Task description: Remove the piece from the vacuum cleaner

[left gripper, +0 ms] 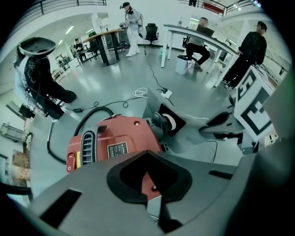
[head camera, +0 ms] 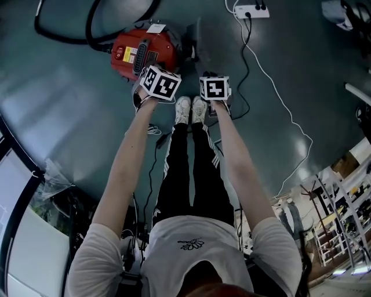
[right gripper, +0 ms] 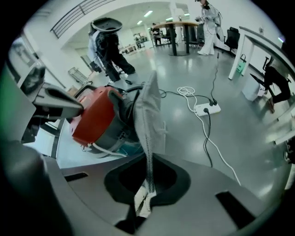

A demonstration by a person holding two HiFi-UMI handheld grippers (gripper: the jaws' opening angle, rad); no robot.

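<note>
The red vacuum cleaner (head camera: 142,51) lies on the floor (head camera: 69,110), just beyond the person's white shoes (head camera: 191,109) and slightly left. The right claw (right gripper: 145,199) is pressed together, pinching the grey fabric piece (right gripper: 150,115), which stands up from the vacuum cleaner's dark open end on its right side. The left claw (left gripper: 153,191) is closed down on a red edge of the body. A white power strip (right gripper: 207,109) lies farther off to the right.

The floor holds 1 vacuum cleaner (head camera: 139,53), 1 grey bag (right gripper: 150,108), 1 power strip (head camera: 252,11) and 2 shoes (head camera: 183,109); 2 grippers show: left gripper (left gripper: 154,186), right gripper (right gripper: 146,186).
</note>
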